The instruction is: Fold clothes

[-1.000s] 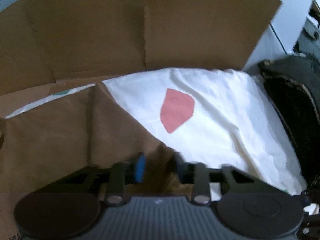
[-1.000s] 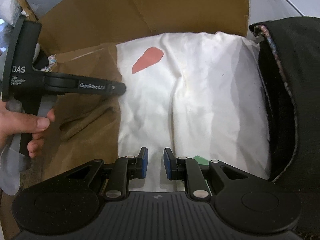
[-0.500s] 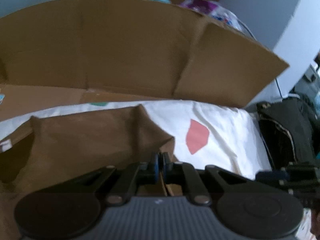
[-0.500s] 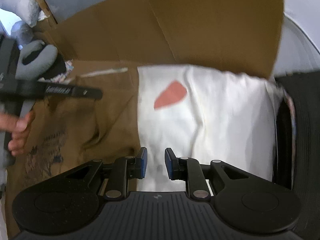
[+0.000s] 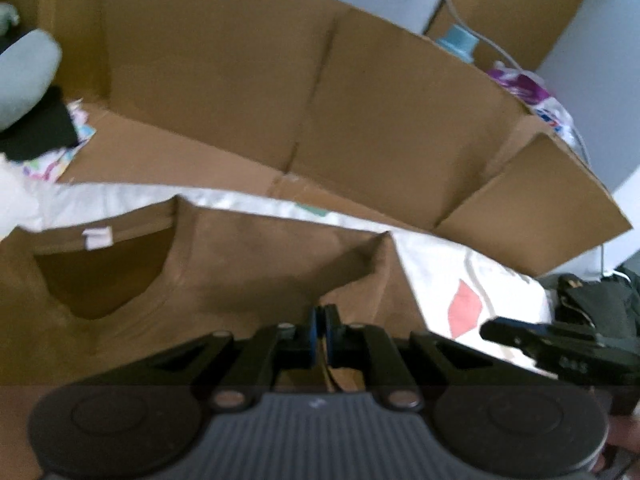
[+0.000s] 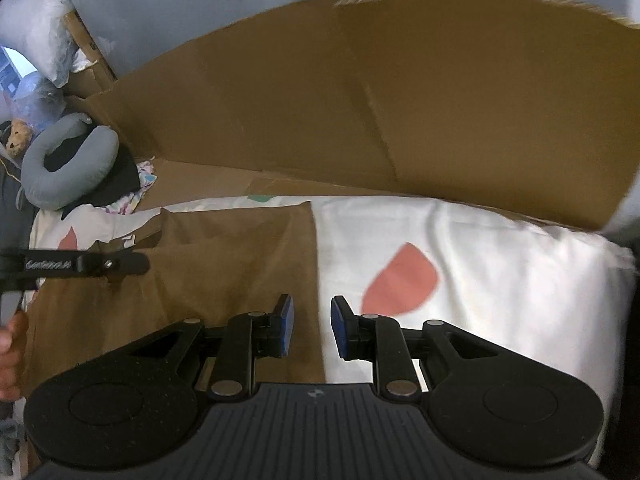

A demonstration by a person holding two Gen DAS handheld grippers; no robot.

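A brown T-shirt (image 5: 248,276) lies on a white sheet (image 6: 500,264) printed with red patches. Its neckline and white label (image 5: 96,238) show at the left of the left wrist view. My left gripper (image 5: 319,332) is shut on a fold of the shirt near its right side. From the right wrist view the left gripper (image 6: 136,264) reaches in over the shirt (image 6: 224,264). My right gripper (image 6: 311,328) is open and holds nothing, hovering over the shirt's straight right edge. It also appears as a dark bar (image 5: 540,340) at the right.
A tall cardboard wall (image 6: 400,100) stands behind the sheet. A grey neck pillow (image 6: 68,168) and dark cloth lie at the far left. A black garment (image 5: 600,300) is piled to the right. A hand (image 6: 10,356) holds the left gripper's handle.
My left gripper went from open to shut on the shirt fold and swung left, bringing the neckline into view. My right gripper stayed open and moved left to the shirt's edge.
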